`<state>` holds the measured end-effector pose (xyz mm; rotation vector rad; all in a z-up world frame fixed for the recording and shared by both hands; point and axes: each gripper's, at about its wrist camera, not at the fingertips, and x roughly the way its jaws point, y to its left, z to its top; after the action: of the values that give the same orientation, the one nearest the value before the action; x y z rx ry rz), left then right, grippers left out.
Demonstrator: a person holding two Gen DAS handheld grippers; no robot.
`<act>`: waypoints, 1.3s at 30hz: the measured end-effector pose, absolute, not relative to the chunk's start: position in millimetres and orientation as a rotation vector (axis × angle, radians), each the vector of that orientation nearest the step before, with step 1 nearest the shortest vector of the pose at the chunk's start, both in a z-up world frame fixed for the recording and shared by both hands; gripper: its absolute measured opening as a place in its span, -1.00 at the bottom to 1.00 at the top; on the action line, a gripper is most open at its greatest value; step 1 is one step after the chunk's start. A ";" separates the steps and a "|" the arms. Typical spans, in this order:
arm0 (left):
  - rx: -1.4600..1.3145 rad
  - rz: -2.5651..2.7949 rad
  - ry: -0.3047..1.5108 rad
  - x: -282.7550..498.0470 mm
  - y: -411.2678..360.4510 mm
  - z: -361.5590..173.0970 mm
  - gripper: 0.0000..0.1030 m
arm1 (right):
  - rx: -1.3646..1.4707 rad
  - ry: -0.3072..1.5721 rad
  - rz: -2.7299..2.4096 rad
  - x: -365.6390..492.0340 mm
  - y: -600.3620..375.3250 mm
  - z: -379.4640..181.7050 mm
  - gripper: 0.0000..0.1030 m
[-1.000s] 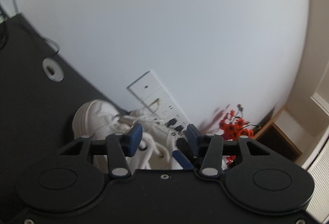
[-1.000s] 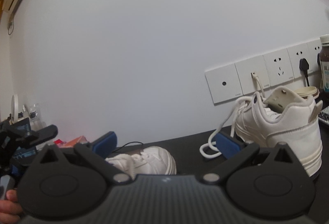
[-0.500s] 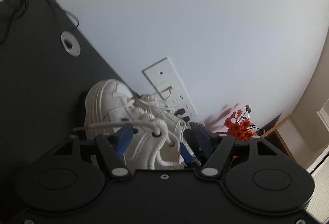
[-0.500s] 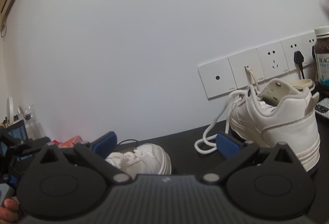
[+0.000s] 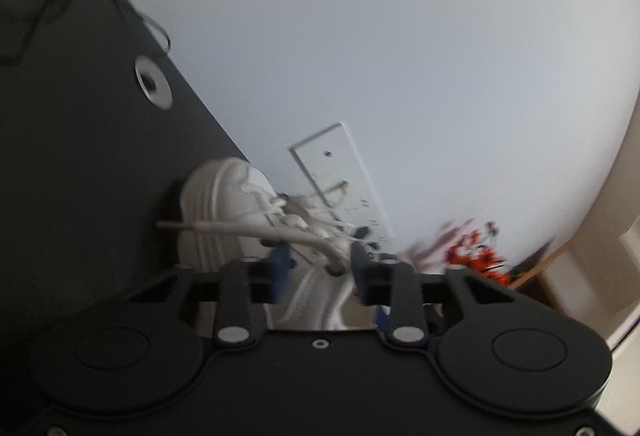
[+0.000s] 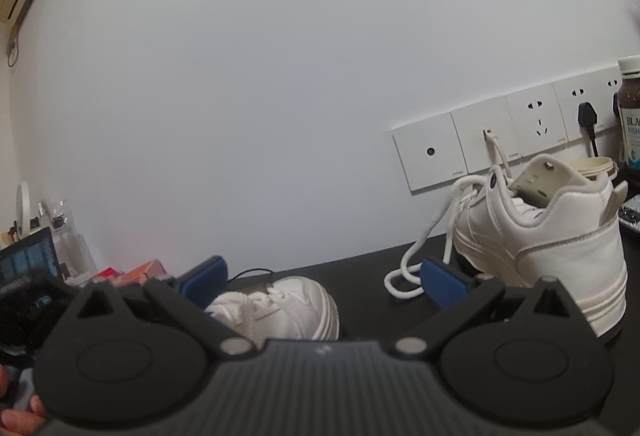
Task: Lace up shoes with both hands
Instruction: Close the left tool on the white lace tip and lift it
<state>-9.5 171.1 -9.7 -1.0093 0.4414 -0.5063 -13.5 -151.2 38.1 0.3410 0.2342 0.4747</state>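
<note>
- Left gripper (image 5: 318, 268): jaws closing, white shoelace (image 5: 256, 232) between the pads, not yet pinched.
- Right gripper (image 6: 320, 276): released, wide apart, nothing held.
- 2 white sneakers on the black desk (image 6: 360, 268): near sneaker (image 6: 280, 304) at 6 o'clock, far sneaker (image 6: 552, 236) at 3.

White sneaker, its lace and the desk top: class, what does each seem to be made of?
White sneaker: likely smooth leather or imitation, faint sheen, stitched panels. Lace: probably woven cotton or polyester cord, matte, limp loops. Desk top: matte black, perhaps laminate; unclear.
</note>
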 end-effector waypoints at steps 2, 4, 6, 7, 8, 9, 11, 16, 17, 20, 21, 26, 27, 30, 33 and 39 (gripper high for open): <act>-1.005 -0.527 0.423 -10.1 170.5 -7.3 -0.80 | 0.342 0.230 0.475 -13.8 -151.2 38.1 0.99; -0.988 -0.527 0.408 -12.6 169.4 -4.2 -0.88 | 0.342 0.225 0.473 -14.0 -151.3 38.3 0.99; -0.967 -0.526 0.396 -14.4 167.8 -1.8 -0.89 | 0.342 0.221 0.471 -13.8 -151.5 38.1 0.99; -0.963 -0.527 0.392 -15.1 167.3 -1.1 -0.89 | 0.342 0.222 0.469 -13.6 -151.4 37.8 0.99; -0.962 -0.526 0.389 -15.6 167.3 -1.0 -0.90 | 0.343 0.223 0.469 -13.4 -151.2 37.5 0.99; -0.961 -0.525 0.387 -16.0 167.3 -0.9 -0.90 | 0.343 0.225 0.470 -13.3 -151.0 37.2 0.99; -0.960 -0.523 0.381 -18.5 167.9 -0.1 -0.90 | 0.345 0.228 0.471 -12.9 -150.8 36.9 0.99; -0.939 -0.506 0.350 -23.0 170.2 4.1 -0.90 | 0.345 0.228 0.474 -12.4 -150.4 36.5 0.99; -0.938 -0.499 0.341 -24.0 171.3 5.0 -0.90 | 0.345 0.228 0.474 -12.3 -150.5 36.6 0.99; -0.943 -0.487 0.328 -25.7 174.5 6.1 -0.90 | 0.348 0.230 0.477 -11.7 -151.0 36.7 0.99; -0.943 -0.485 0.329 -25.7 174.4 6.1 -0.90 | 0.350 0.231 0.479 -11.4 -151.2 36.7 0.99; -0.920 -0.479 0.328 -27.4 171.2 8.4 -0.90 | 0.391 0.233 0.493 -7.7 -158.2 38.7 0.99; -0.919 -0.478 0.327 -27.5 171.3 8.5 -0.90 | 0.413 0.233 0.506 -6.5 -161.7 40.0 0.99; -0.920 -0.476 0.328 -27.5 171.3 8.1 -0.90 | 0.506 0.255 0.595 -0.7 -175.2 44.6 0.99; -0.914 -0.471 0.329 -27.2 170.1 7.5 -0.90 | 0.624 0.284 0.715 3.1 -192.3 48.0 0.99; -0.915 -0.477 0.317 -30.6 169.6 9.8 -0.90 | 0.925 0.372 0.853 -4.0 -227.7 36.7 0.99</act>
<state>-30.6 169.6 9.8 -0.9148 0.3173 -0.4766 -4.0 -227.7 36.7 0.9255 0.3717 0.8532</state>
